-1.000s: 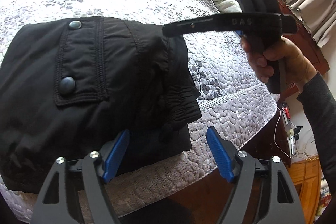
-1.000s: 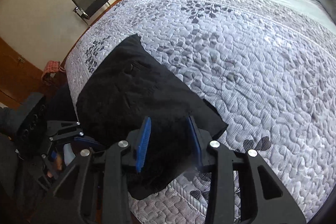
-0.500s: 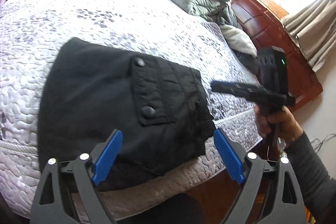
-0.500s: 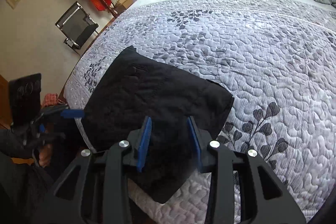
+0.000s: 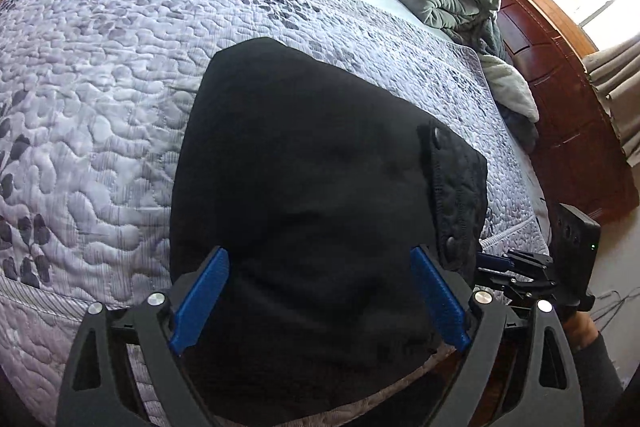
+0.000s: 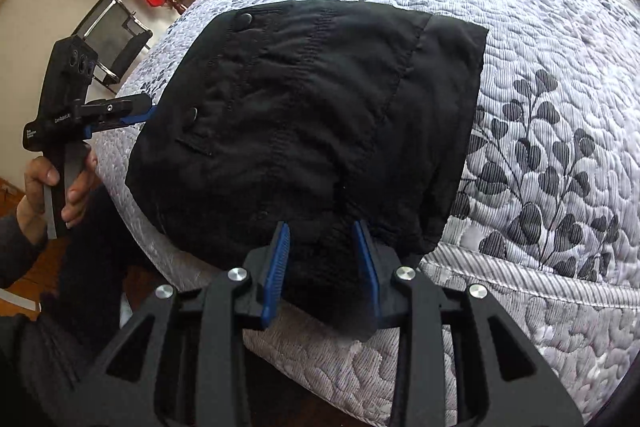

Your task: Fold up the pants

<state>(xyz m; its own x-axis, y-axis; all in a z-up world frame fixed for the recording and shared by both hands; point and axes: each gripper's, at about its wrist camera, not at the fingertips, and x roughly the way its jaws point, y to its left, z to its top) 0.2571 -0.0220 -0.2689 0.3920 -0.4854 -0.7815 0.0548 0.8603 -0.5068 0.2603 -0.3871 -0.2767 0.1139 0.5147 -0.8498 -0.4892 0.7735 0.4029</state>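
Fingers (image 5: 199,301) on our left gripper (image 5: 320,301) spread wide, the right gripper (image 6: 323,269) half-open and empty, we judge the black pants (image 5: 304,195) folded compactly on the bed (image 5: 100,67), nearly finished.

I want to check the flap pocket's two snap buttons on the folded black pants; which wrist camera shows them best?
The right wrist view: the folded black pants lie lit, with the flap pocket, its stitching and both snap buttons clear. The left wrist view shows the pocket squeezed along the right edge, dark, its snaps faint.
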